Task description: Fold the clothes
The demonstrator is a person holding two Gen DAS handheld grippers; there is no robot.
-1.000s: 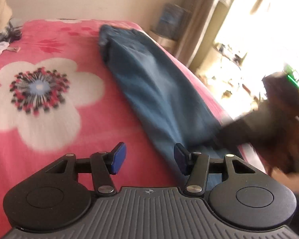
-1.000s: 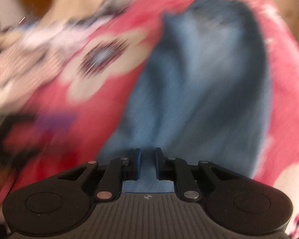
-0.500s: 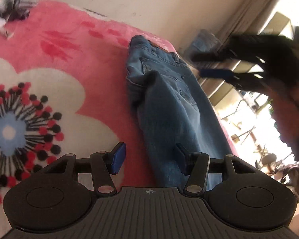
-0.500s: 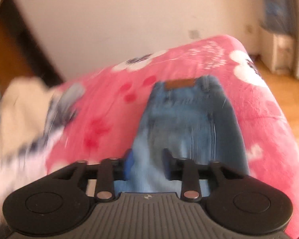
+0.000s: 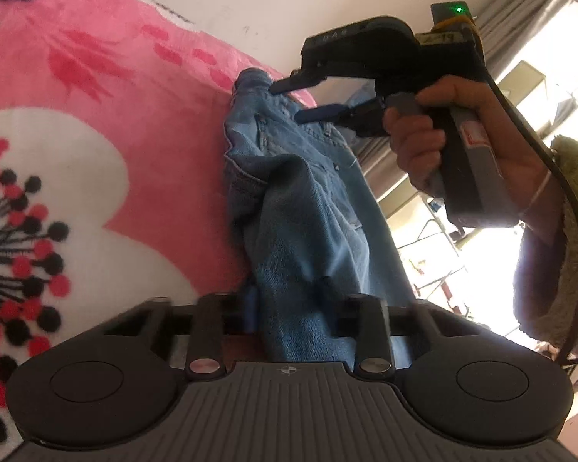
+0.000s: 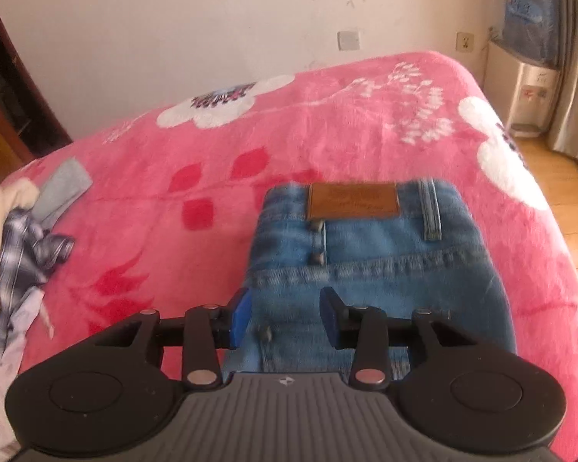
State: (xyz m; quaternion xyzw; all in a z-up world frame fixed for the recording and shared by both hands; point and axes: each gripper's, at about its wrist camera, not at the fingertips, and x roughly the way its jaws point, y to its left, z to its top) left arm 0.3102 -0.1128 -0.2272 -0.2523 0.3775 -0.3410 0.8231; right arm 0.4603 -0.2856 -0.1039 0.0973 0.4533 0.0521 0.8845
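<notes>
Jeans (image 5: pixel 312 208) lie lengthwise-folded mid-frame; left gripper (image 5: pixel 289 308) closing on a leg, right gripper (image 6: pixel 285 317) opening, empty; cross-fold remains.

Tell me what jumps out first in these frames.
The blue jeans lie lengthwise on a bright pink flowered blanket, brown waist patch at the far end. The left gripper is closing on a bunched fold at the near end. The right gripper, jaws opening and empty, hovers over the waist.

Blue jeans (image 6: pixel 373 261), pink floral blanket (image 6: pixel 327 127)
</notes>
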